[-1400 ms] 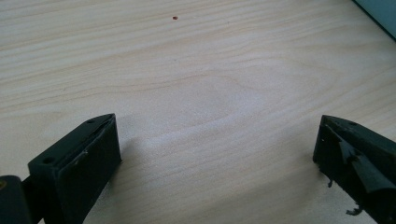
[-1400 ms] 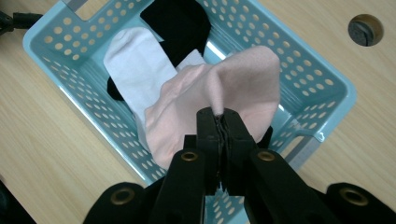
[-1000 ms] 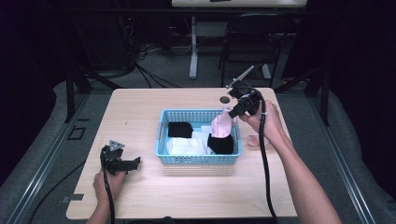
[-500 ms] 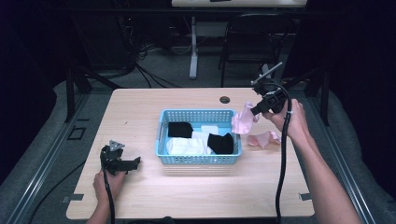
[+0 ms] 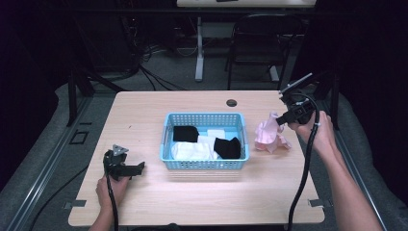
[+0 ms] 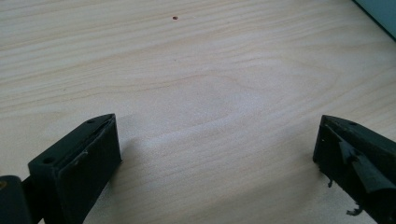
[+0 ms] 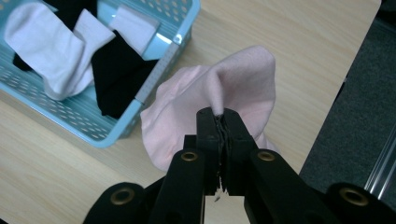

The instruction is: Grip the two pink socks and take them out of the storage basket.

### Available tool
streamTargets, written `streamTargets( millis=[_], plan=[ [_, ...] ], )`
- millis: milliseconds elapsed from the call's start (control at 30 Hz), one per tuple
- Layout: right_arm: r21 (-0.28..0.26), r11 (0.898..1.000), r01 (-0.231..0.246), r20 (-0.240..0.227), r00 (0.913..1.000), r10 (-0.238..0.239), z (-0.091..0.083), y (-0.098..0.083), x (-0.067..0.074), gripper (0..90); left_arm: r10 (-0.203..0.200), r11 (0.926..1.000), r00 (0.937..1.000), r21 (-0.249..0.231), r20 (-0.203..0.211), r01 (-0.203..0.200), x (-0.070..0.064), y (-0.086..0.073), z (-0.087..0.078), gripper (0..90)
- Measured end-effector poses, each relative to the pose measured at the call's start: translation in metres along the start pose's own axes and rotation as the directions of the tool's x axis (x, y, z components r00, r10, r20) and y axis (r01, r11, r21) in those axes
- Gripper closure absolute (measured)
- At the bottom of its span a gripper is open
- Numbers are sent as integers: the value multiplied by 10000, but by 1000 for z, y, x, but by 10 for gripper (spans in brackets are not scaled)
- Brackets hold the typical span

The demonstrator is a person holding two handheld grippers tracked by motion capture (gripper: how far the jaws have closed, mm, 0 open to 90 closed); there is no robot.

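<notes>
The right gripper [image 7: 223, 122] has its black jaws pressed together on a pinched fold of a soft pale pink cloth sock [image 7: 224, 93], which bunches and hangs from the jaw tips out ahead of them; in the high view the same pink sock [image 5: 267, 135] droops from the right gripper [image 5: 284, 119] down to the light wooden table [image 5: 144, 115], beside a second crumpled pink piece [image 5: 283, 143] lying just under the gripper, and whether the two touch cannot be told. The part of the sock behind the jaws is hidden by the gripper's body, and the pinched edge is lost between the pads. The left gripper [image 6: 215, 154] has its jaws spread wide with nothing between them, bare wood beneath; in the high view the left gripper [image 5: 126, 168] sits low over the table, well apart from the sock. Between the two grippers, and just beside the hanging sock, stands a light blue perforated plastic basket [image 5: 168, 139], holding white socks [image 5: 192, 150] and black socks [image 5: 185, 133], their number unclear in the heap.
</notes>
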State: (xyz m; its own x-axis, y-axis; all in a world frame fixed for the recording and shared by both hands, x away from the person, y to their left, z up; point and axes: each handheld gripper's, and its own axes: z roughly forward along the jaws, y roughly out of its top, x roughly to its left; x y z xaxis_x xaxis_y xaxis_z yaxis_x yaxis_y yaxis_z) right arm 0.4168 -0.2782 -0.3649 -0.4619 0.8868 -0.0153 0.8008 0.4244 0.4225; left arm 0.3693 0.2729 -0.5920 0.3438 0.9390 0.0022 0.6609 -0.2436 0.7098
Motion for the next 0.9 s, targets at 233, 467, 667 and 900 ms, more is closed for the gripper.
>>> streamTargets(
  millis=[233,467,667,900],
  plan=[
    [541,9976,-438,295,9987,423,26,-19,-13,875,1,10000,10000,-4,-3,-1,0,0,0,5],
    [1164,9901,-787,318,9966,755,70,-36,-17,874,1,10000,10000,-26,-2,-1,0,0,0,5],
    [1774,9813,-751,-41,9970,771,107,-46,-13,873,0,10000,10000,-7,-1,0,0,0,0,5],
    [1898,9763,-1040,-287,9934,1113,133,-55,-12,860,-1,10000,10000,-5,1,1,0,0,0,5]
  ],
)
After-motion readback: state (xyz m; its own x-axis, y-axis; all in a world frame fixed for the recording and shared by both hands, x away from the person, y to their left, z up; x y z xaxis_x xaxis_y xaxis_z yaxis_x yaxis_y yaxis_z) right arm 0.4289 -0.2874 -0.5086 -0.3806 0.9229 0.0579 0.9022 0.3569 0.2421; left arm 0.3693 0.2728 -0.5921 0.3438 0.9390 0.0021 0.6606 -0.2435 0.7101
